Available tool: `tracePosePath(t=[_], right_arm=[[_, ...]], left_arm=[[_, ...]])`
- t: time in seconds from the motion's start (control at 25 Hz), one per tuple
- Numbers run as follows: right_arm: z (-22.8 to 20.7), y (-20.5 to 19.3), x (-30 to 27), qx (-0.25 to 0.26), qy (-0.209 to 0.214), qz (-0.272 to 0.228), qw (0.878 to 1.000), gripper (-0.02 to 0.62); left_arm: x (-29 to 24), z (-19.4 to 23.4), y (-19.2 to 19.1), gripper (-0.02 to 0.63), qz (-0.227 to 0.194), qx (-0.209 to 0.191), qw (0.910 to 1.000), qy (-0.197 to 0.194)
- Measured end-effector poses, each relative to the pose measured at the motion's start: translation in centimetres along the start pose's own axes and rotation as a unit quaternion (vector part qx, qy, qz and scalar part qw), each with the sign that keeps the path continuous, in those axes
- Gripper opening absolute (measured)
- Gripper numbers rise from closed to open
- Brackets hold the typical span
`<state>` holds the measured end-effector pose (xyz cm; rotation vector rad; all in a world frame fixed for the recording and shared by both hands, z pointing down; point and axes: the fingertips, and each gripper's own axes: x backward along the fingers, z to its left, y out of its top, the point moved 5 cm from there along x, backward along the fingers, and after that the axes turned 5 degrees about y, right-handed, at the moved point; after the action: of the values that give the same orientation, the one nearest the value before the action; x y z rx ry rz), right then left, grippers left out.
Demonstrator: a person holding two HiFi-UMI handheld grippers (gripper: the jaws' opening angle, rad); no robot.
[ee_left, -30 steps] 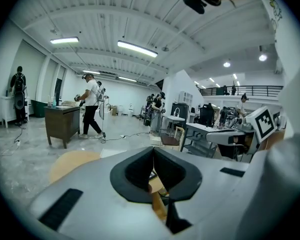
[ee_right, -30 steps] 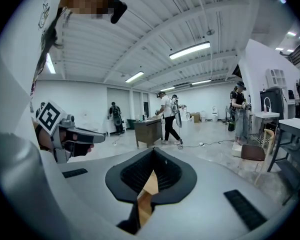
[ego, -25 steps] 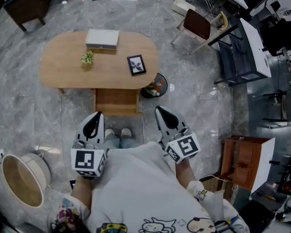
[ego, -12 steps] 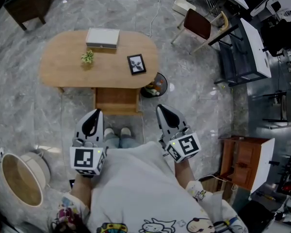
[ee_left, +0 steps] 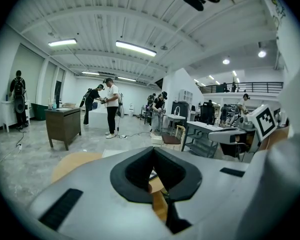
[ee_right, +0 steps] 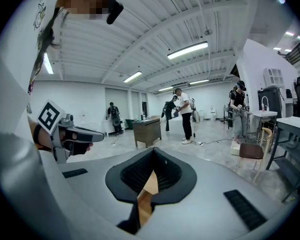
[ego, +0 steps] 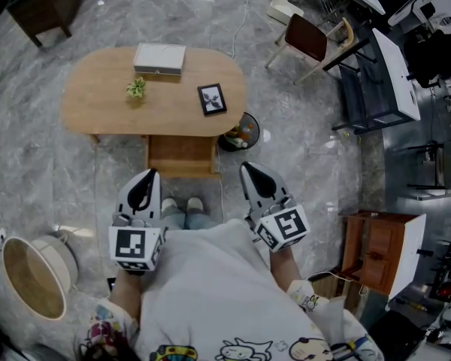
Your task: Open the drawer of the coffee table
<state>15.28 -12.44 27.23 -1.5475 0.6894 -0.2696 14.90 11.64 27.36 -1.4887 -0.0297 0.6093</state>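
Counter (ego: pixel 98 104) – oval, light wood, on a grey marbled floor (ego: pixel 45 171).
On top: flat pale box (ego: pixel 159 59) at the far edge; small green plant (ego: pixel 136 89) just in front of it; dark-framed picture (ego: pixel 212 100) toward the right end, lying flat and tilted.

Drawer (ego: pixel 180 156) – same wood, rectangular, standing out from under the middle of the counter's near edge, toward the person. Whether anything lies in it cannot be told.

Bin (ego: pixel 240 134) – round, dark, mixed colours inside; on the floor by the counter's near right corner, just beside the drawer.

Left tongs (ego: pixel 146 176) – pressed together, nothing between them; held in front of the person's body, short of the drawer and not touching it.

Right tongs (ego: pixel 248 170) – pressed together, empty; level with the left pair, right of the drawer's front corner and clear of it.

Shoes (ego: pixel 183 205) – two toes, between the two tongs, just short of the drawer front.

Basket (ego: pixel 34 277) – round, pale, on the floor at lower left.

Chair (ego: pixel 308 37) – brown seat, well beyond the counter's right end.
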Motion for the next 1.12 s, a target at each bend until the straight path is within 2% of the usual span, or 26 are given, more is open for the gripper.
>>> tracePosePath(t=[1.12], right_arm=[[1.1, -0.1, 0.0, 0.017, 0.005, 0.012, 1.000, -0.002]], left_arm=[[0.8, 0.8, -0.4, 0.005, 0.002, -0.009, 0.9999, 0.006]])
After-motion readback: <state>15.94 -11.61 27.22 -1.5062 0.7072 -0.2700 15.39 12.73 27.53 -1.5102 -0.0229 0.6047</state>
